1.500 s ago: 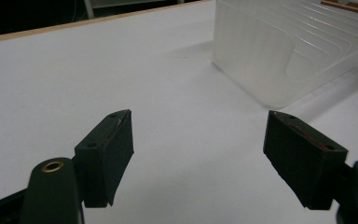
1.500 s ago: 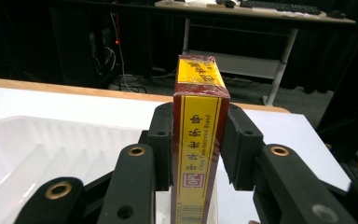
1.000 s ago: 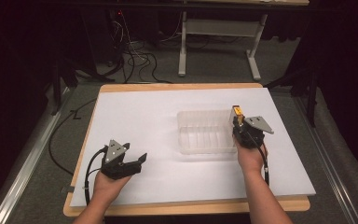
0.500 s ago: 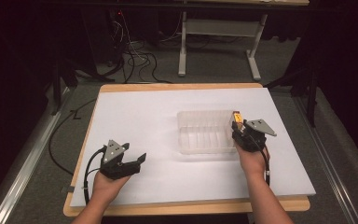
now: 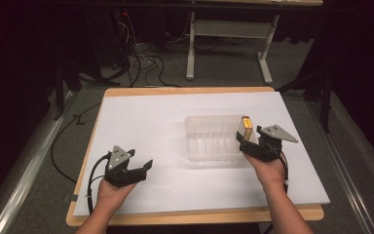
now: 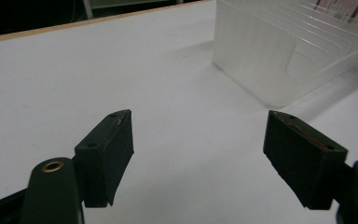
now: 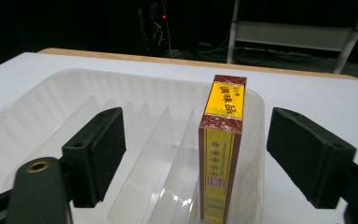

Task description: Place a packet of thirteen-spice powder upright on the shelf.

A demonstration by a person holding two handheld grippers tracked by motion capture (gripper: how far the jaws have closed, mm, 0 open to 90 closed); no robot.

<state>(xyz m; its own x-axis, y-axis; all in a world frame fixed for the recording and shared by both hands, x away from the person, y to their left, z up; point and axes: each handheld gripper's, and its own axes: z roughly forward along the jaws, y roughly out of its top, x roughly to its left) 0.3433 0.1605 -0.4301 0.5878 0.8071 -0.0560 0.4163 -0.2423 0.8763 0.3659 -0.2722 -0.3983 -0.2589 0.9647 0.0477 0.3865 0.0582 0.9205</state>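
Upright in the rightmost slot of the clear ribbed plastic organiser tray [image 5: 209, 139] stood the slim yellow-and-maroon cardboard box [image 7: 222, 149], its narrow top facing up. Around it sat the right gripper [image 7: 214, 158], whose black jaws had just been opening; the box stood between them with a gap on each side, so neither pad pressed it. Over by the near left part of the white table sheet [image 5: 146, 122], the left gripper [image 5: 143, 169] was held low with its jaws spread wide and nothing between them, well apart from the tray.
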